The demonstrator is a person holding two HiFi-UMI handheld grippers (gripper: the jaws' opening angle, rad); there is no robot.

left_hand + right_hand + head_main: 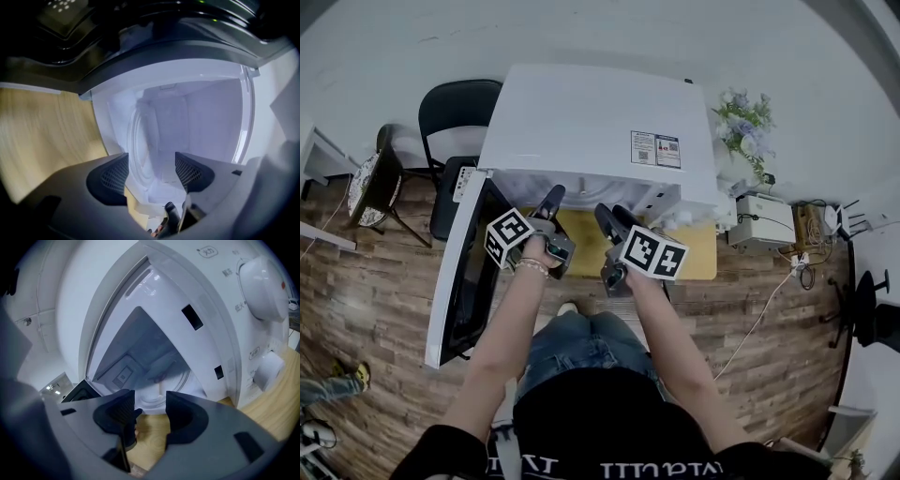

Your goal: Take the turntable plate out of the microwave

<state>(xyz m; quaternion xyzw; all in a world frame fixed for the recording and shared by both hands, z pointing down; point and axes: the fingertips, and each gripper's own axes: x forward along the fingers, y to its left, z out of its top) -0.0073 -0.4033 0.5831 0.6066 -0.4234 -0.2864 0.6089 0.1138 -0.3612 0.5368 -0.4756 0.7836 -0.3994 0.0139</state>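
Inside the microwave [598, 122], the turntable plate [140, 145] is lying, probably heavy, slick, breakable glass best gripped at its rim, while the left tongs [151, 161] and right tongs [150, 401] are gaping empty.

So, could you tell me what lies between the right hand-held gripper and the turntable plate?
Bare wooden tabletop, then the microwave's sill, in the right gripper view.

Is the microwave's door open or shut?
Open. The door stands out to the side, and the left gripper view looks right into the white cavity.
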